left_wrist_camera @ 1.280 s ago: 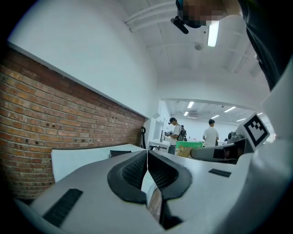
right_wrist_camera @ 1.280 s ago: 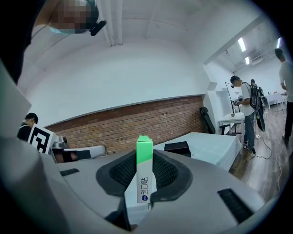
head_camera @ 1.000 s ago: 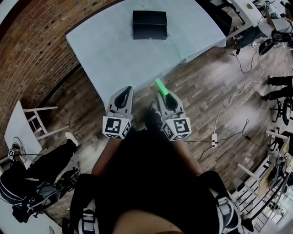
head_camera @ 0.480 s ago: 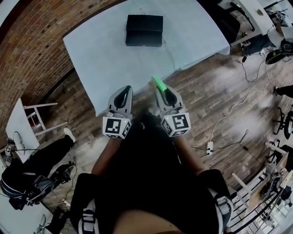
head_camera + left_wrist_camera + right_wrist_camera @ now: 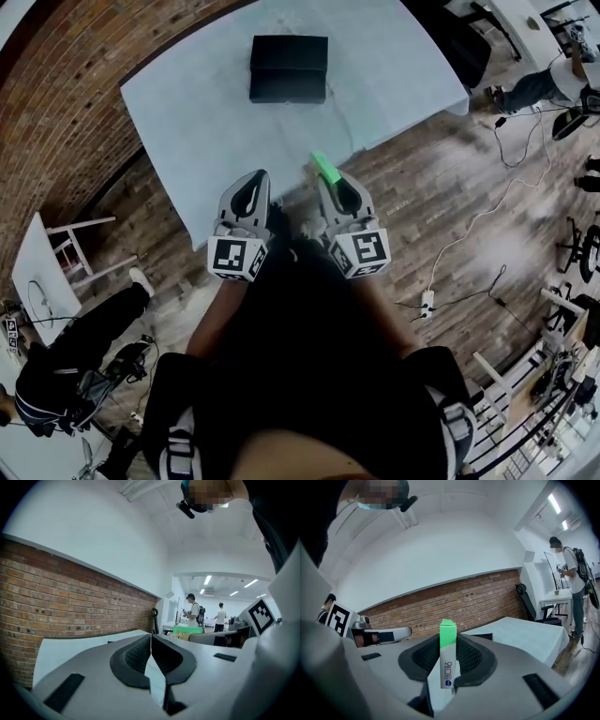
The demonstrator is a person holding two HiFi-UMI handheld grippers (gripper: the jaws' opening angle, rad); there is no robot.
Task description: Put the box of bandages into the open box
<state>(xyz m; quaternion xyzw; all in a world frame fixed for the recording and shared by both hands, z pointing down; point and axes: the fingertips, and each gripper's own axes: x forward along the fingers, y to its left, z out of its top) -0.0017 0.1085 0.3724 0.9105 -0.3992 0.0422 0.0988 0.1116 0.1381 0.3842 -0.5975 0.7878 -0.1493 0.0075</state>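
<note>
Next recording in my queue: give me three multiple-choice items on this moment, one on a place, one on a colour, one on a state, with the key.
1. Where does the black box sit?
A. on the wooden floor
B. on the table, toward its far side
C. on a white chair

2. What colour is the top end of the bandage box?
A. green
B. red
C. yellow

3. How does the left gripper stand?
A. fingers wide apart
B. shut on the bandage box
C. fingers together, nothing between them

Key:
1 B: the head view shows it on the pale tabletop.
2 A: the right gripper view shows a green end above a white body.
3 C: the left gripper view shows its fingers meeting with nothing between them.
</note>
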